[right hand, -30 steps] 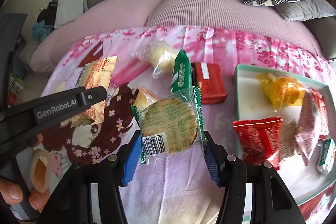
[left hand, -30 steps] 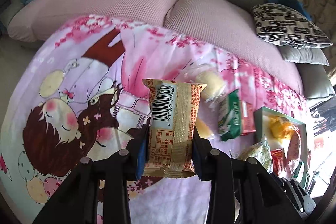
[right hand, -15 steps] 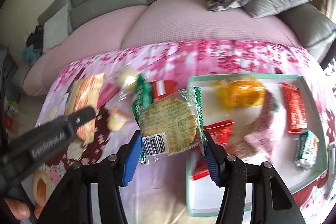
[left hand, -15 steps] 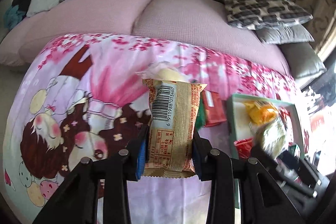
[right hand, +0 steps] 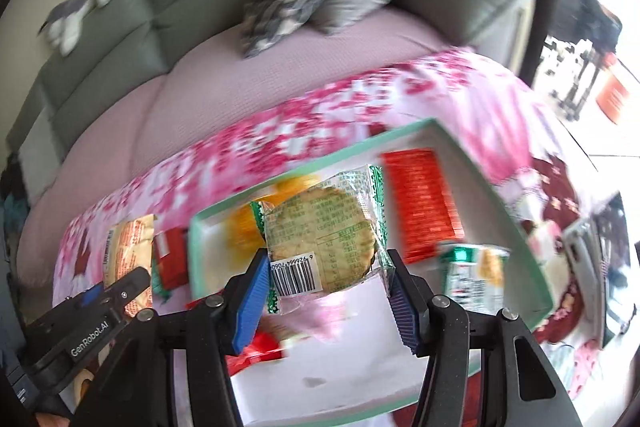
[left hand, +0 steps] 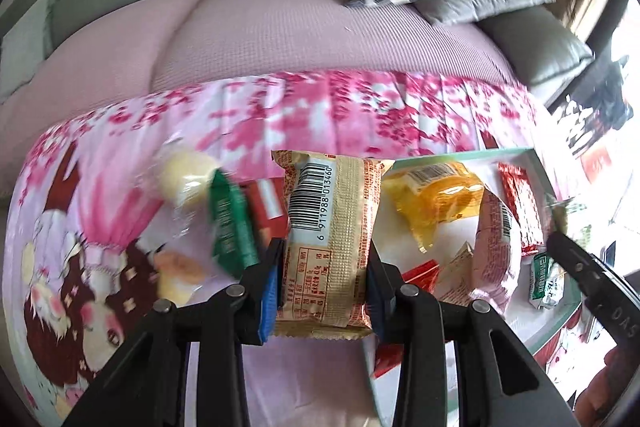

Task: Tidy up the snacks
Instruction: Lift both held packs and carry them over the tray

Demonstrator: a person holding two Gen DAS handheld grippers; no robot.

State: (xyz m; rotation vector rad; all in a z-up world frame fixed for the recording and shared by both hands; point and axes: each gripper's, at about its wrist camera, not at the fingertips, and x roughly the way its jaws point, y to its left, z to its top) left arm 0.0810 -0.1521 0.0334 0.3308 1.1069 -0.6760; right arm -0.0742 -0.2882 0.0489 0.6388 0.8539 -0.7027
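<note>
Left claw [left hand: 323, 281]: blue pads clamped on the two long sides of the beige wafer packet [left hand: 330, 239], barcode facing the camera, packet upright between the fingers. Grip unchanged from a second ago.

Right claw [right hand: 323, 291]: closed at a middling width on the round biscuit packet [right hand: 320, 241], pads pressing the clear wrapper at both edges. Grip also unchanged.

What has changed: both claws have swung sideways across the desk. A second ago the left view looked down on the cartoon print of the pink tablecloth [left hand: 280, 115], with the green-rimmed tray [right hand: 496, 195] far off at the right edge. Now the wafer packet hangs at the tray's left rim, and the round biscuit packet hangs over the tray interior. Background heavily blurred in both views.

Tray contents visible: orange packet [left hand: 438, 197] near the far-left corner, red bar [right hand: 420, 205] toward the far side, pink packet [left hand: 496, 247] and a small green-white packet [right hand: 476, 271] toward the right.

Still loose on the cloth, left of the tray: yellow bun in clear wrap [left hand: 188, 179], green packet [left hand: 230, 223], red packet [left hand: 266, 205], a small orange piece [left hand: 178, 267].

Judgement: carry phase nearly done; the right claw looks placed to release first, the left needs a little more travel over the rim. Four items remain to collect afterwards.
</note>
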